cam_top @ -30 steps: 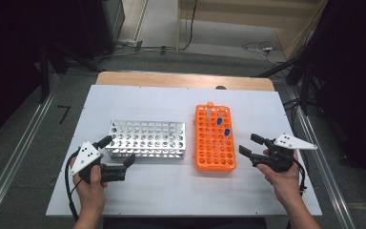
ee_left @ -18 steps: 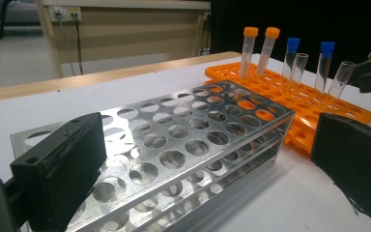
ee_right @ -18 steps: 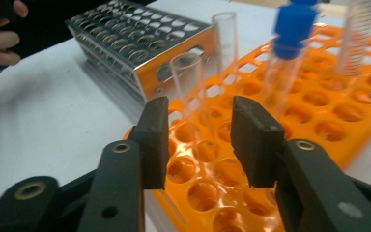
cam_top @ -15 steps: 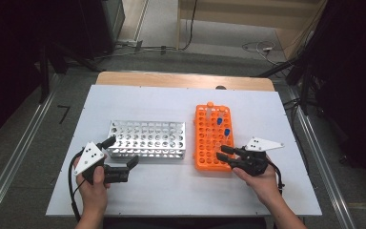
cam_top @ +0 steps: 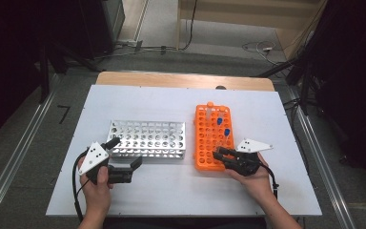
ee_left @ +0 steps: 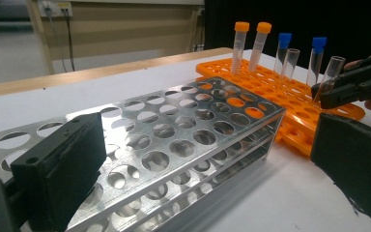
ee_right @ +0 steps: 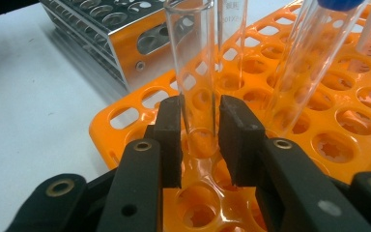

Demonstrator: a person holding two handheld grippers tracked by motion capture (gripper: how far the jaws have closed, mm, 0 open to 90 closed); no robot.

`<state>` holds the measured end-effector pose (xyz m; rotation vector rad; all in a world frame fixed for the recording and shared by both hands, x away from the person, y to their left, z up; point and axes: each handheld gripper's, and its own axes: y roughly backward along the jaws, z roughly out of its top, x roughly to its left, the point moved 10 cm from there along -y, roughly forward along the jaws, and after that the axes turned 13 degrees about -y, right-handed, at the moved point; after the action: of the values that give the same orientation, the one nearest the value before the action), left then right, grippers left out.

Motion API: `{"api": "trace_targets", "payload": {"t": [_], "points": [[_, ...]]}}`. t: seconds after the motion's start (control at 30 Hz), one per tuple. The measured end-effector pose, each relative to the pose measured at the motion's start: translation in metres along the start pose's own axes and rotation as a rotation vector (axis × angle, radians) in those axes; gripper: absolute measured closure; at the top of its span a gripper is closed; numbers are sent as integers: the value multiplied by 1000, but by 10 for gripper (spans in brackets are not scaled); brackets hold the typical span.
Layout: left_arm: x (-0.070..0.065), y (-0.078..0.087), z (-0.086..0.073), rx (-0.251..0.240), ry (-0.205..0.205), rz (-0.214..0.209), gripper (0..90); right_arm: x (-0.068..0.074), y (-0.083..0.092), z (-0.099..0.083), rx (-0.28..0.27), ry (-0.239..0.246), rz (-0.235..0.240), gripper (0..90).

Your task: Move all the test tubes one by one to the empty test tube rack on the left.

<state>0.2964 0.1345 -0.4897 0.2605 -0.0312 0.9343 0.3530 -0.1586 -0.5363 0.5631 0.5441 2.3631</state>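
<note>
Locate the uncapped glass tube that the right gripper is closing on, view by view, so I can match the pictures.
High view: the glass tube is barely discernible at the orange rack's near end, at the tips of the right gripper.
Left gripper view: far right, tilted, the tube rises from the right gripper.
Right gripper view: centre, the tube stands between the pads.
Shared landmark: the orange rack, beside the metal rack.

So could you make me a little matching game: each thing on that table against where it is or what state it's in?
Things:
1. metal rack
2. orange rack
3. uncapped glass tube
4. left hand-held gripper

States:
A. jaws open, nothing between them
B. between the right hand-held gripper's pads
C. every hole empty
D. holds capped tubes

Pairs: 1-C, 2-D, 3-B, 4-A
</note>
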Motion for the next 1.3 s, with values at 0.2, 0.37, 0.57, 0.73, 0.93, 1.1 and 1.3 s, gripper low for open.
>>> {"api": "trace_targets", "payload": {"t": [0.2, 0.37, 0.57, 0.73, 0.93, 1.1, 1.3], "points": [[-1, -1, 0, 3, 8, -1, 0, 0, -1, 0, -9, 12, -13, 738], [-3, -1, 1, -3, 8, -8, 0, 1, 3, 2, -23, 8, -4, 740], [-6, -2, 3, -6, 17, -40, 0, 4, 16, 13, -71, -13, 3, 741], [-9, -3, 5, -8, 13, -49, 0, 10, 28, 23, -102, -17, 10, 741], [-16, -6, 9, -5, 18, -63, 0, 25, 34, 25, -104, 0, 42, 741], [-25, -9, 15, -6, 20, -83, 0, 42, 34, 23, -84, 27, 79, 741], [-41, -14, 24, -18, 36, -120, 7, 62, 30, 19, -57, 49, 124, 742]]}}
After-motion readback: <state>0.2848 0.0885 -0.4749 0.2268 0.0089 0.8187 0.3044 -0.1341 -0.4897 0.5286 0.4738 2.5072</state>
